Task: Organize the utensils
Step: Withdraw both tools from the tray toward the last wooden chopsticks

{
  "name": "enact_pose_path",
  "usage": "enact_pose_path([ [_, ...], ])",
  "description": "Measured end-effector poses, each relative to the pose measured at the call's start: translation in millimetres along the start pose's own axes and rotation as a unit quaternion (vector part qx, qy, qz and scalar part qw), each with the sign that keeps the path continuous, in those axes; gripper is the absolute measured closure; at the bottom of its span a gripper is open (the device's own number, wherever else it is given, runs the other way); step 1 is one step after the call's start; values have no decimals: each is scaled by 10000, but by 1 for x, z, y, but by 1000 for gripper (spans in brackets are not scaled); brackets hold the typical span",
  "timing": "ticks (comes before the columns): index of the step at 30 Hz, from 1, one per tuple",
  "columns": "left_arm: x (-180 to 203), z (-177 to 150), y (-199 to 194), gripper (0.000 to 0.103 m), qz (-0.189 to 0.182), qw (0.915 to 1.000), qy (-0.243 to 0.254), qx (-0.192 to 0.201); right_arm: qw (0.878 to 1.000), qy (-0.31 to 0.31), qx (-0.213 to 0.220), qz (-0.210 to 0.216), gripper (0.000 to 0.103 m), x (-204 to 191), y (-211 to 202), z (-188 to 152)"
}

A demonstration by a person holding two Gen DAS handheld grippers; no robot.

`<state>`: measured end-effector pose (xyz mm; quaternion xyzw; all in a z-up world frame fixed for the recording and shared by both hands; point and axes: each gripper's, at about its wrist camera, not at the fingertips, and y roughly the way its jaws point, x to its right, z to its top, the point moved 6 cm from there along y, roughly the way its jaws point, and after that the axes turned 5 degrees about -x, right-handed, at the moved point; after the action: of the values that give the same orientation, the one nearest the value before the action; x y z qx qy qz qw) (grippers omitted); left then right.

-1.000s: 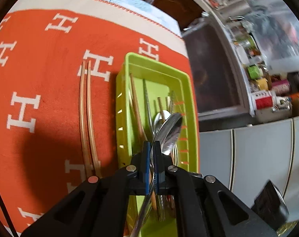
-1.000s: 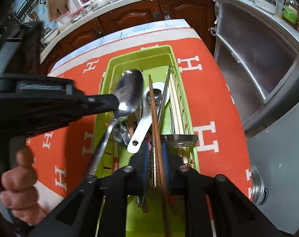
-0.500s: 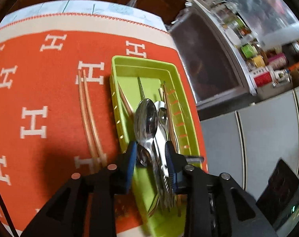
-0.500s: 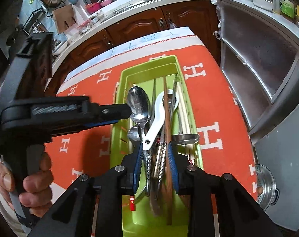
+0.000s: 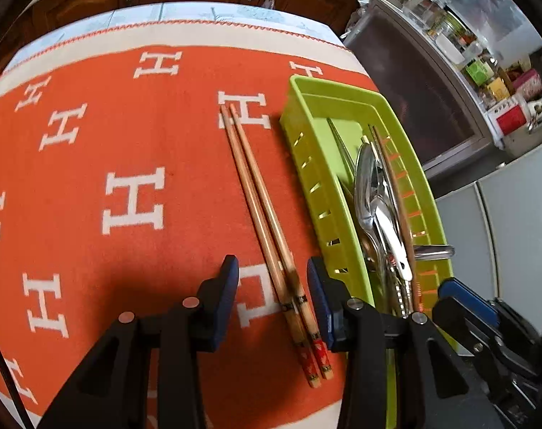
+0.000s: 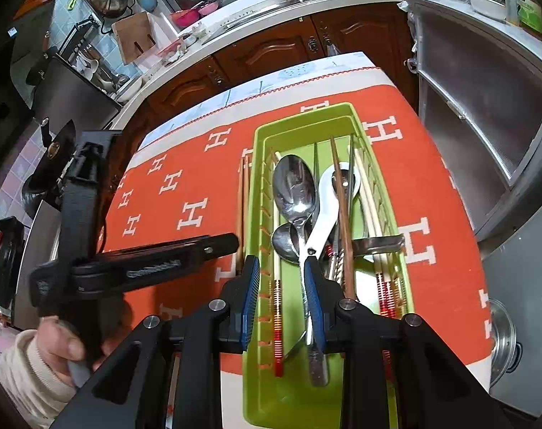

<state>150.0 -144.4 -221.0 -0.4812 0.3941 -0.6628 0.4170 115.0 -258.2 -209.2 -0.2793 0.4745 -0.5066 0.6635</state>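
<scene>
Surface: table with an orange cloth [image 5: 135,143] printed with white H letters, cream border with orange stitching at the far edge, pale blue patterned strip past that. Room is a kitchen: dark wooden cabinets [image 6: 288,50] under a white counter behind the table, pots and a wooden knife block [image 6: 136,37] up on the counter, metal-framed glass-door unit [image 6: 485,118] to the right with jars on top.

Green utensil tray [image 5: 306,164] sits lengthwise on the cloth near its right edge. In it: a large steel spoon [image 6: 294,189], a white ceramic spoon [image 6: 328,211], dark wooden chopsticks [image 6: 342,221], pale chopsticks along the right wall, more metal handles underneath.

A pair of bamboo chopsticks [image 5: 260,207] lies on the cloth just left of the tray, parallel to it, red-patterned ends toward the camera.

Left gripper [image 5: 272,279]: jaws have just been opening, now partly open, straddling the thick end of the bamboo pair, pads not touching it, holding nothing.

Right gripper [image 6: 281,271]: over the near end of the tray, jaws have just been opening, partly open. Steel spoon handle runs close by the right pad; nothing clamped.

A hand [image 6: 61,346] in a cream sleeve grips the left tool's handle.
</scene>
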Motion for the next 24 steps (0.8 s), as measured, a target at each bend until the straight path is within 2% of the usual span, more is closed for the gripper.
enact_pose_path([
  [7,7,1,16,64,585,9974,413,32,9999,-83,-13,-62,77,-3,1,-2],
  [8,8,1,18,61,767,9956,529,45,9999,-91,-14,-91,77,-3,1,-2],
  [13,9,-1,24,61,1220,9877,973,31,9998,-113,-35,-135,77,-3,2,0],
  [20,-26,-12,10,61,1168,9897,830,-14,9996,-297,-40,-14,77,-22,4,4],
  [24,-52,-22,-2,61,910,9940,599,-46,9989,-449,-102,72,77,-39,10,5],
])
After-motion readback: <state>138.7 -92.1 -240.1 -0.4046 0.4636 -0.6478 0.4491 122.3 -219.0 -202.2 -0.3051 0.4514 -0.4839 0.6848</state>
